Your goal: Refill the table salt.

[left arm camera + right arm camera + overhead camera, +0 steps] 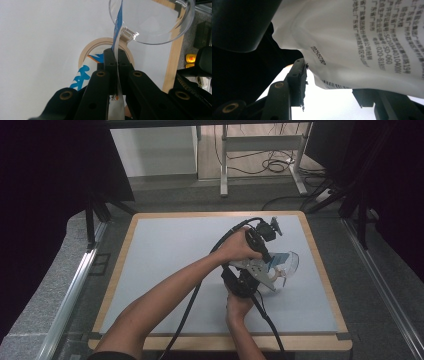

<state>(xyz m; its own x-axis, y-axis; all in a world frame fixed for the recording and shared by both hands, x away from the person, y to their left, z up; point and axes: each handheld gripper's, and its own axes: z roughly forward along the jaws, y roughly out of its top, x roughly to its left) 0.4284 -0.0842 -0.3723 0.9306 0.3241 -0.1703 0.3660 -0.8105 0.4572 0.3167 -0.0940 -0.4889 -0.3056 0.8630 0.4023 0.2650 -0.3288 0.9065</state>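
Left gripper view: left hand-held gripper (115, 56) clamped shut on thin edge of pouch (117, 30), beside clear bowl (152, 22), above tape roll (86, 51). Right hand-held gripper (329, 87) jaws apart, pouch between, grip unclear. Tabletop (165, 250) left half open; right edge near.

Both forearms are coming in from the bottom of the high view and meeting right of centre. The left arm (165, 295) is stretching diagonally from the lower left, its hand wrapping the left gripper (264, 251). In the left gripper view, that gripper's jaws are pressing together at the centre of the frame. The right hand (239, 306) is rising from the bottom edge, gripping the right gripper (250, 282). In the right gripper view, its jaws are standing apart along the lower edge.
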